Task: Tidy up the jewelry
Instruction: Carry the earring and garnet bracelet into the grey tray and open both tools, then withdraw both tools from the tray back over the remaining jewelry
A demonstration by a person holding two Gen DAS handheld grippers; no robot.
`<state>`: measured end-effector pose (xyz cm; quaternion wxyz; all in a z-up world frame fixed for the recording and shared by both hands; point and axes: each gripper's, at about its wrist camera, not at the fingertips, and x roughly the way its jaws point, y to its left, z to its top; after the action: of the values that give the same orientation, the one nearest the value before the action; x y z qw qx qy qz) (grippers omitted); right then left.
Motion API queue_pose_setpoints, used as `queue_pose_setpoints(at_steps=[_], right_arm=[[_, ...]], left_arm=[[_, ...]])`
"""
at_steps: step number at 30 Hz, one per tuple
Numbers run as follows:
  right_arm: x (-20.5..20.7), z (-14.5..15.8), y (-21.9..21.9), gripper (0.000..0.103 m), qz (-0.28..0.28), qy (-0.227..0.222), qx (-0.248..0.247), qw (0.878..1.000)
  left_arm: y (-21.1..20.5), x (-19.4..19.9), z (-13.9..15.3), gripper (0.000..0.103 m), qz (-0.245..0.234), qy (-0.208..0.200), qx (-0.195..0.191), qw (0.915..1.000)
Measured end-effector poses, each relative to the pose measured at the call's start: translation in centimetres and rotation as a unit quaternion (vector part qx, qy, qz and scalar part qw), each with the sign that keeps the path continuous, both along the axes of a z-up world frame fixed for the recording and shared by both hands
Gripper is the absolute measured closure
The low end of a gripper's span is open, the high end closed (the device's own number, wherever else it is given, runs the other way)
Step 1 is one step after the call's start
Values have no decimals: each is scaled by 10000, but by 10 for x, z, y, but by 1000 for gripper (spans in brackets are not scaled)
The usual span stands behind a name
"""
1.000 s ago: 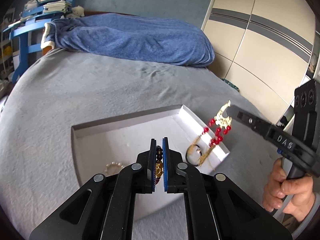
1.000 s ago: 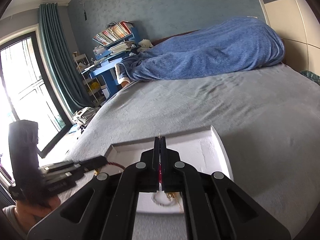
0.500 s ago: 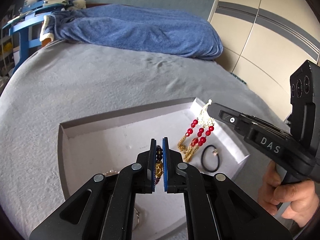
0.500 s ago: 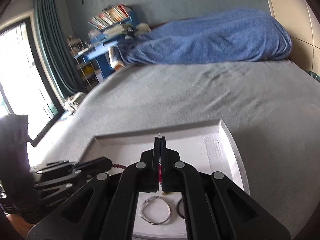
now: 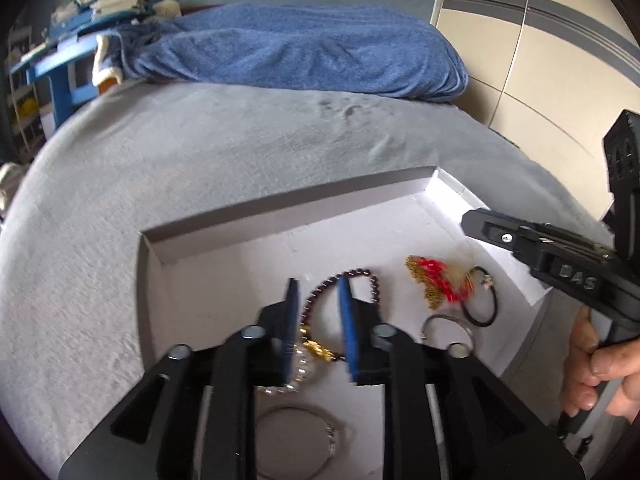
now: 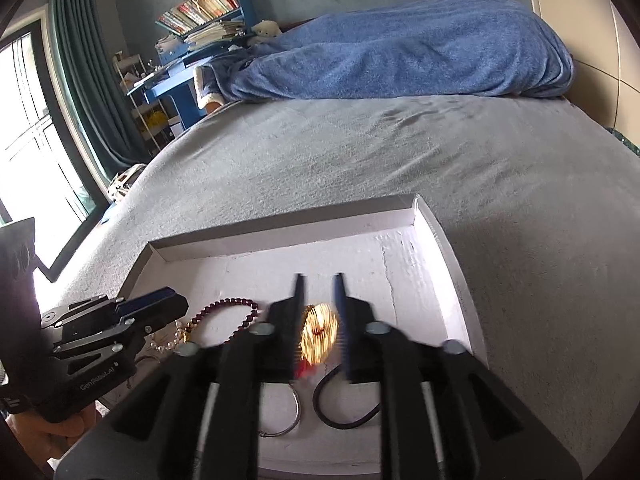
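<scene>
Showing both grippers' jaws just parted: left gripper [image 5: 318,316] over the dark-red bead bracelet [image 5: 340,280], right gripper [image 6: 318,312] over the red-and-gold earring [image 6: 318,334], both pieces released into the shallow white cardboard tray [image 6: 448,264].

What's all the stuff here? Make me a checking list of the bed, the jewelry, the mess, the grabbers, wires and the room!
Surface: grey bed; white tray on it.
Job's things: in tray, bead bracelet, red-gold earring, black band, two silver rings.
Clutter: blue blanket.
Grippers: left gripper open, jaws just opened, beads lying between; right gripper open, just opened, earring between.
Cables: nothing seen.
Surroundings: bookshelf, curtain, wardrobe.
</scene>
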<state>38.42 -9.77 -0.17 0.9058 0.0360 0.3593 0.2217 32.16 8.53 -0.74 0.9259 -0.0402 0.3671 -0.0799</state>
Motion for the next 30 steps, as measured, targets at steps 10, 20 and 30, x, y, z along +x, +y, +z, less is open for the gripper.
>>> queue_pose_setpoints(at_steps=[10, 20, 30], right_arm=[[-31, 23, 1, 42, 145, -361, 3, 9992], [-85, 43, -18, 18, 84, -723, -275, 9970], [-138, 36, -50, 6, -251, -567, -392, 9973]], left_arm=[[19, -3, 7, 32, 117, -197, -269, 9994], [0, -45, 28, 14, 7, -394, 32, 9992], [-10, -131, 44, 9, 13, -486, 110, 9988]])
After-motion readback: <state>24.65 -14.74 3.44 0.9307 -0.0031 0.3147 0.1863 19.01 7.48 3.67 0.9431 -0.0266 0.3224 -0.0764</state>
